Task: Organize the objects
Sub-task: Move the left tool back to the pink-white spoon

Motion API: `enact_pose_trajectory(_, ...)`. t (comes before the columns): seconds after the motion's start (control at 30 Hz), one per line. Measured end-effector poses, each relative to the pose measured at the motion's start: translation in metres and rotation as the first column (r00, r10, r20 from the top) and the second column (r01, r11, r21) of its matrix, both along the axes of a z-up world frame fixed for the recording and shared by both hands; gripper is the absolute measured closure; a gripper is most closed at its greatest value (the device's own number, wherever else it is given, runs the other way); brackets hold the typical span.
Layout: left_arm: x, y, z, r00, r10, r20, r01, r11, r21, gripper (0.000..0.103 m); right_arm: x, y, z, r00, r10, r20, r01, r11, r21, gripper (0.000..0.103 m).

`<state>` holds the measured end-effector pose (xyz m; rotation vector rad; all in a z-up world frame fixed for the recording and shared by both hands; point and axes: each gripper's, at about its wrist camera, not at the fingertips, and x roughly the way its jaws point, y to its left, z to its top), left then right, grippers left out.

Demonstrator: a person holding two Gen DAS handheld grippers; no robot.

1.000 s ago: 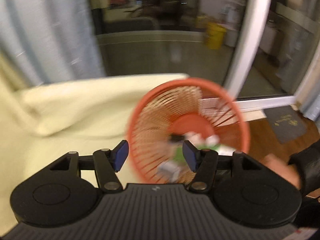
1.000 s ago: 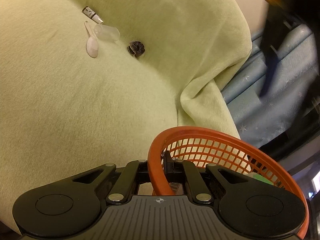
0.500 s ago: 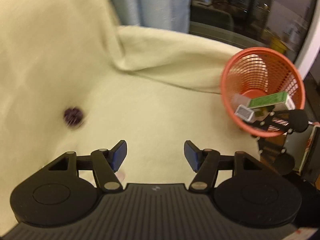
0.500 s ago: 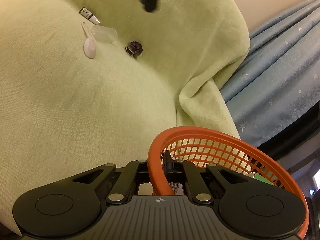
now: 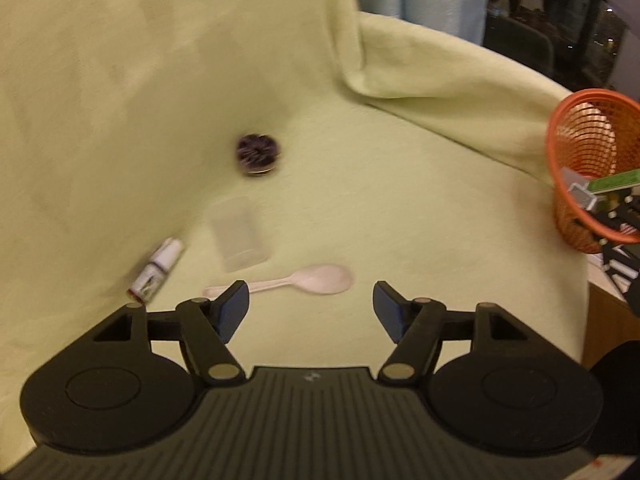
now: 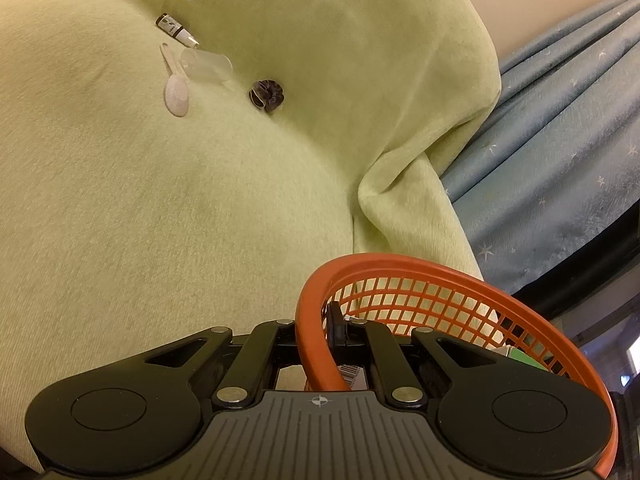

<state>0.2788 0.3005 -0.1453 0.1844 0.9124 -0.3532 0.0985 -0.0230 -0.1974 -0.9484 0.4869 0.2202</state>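
Pale green blanket (image 5: 400,208) draped over soft furniture, bunched into a thick fold (image 6: 396,200) near one side. Blue curtain (image 6: 560,140) with small white stars hanging just beside that fold. Dark window glass (image 5: 560,20) beyond, with dim reflections too blurred to read.

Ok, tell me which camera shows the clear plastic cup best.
Right wrist view: the clear cup is sharp, lying on its side between the white spoon and purple scrunchie. Left wrist view shows it closer but motion-blurred.
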Motion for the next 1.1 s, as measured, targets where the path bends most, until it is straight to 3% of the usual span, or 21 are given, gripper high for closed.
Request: enact_pose_trajectory(1.1, 0.004, 0.071, -0.041, 0.989, 0.139, -0.044, -0.134, 0.985, 0.109, 0.03, 0.002, -0.001, 0.001, 1.0, 0.0, -0.004, 0.0, 1.0, -0.002, 0.101)
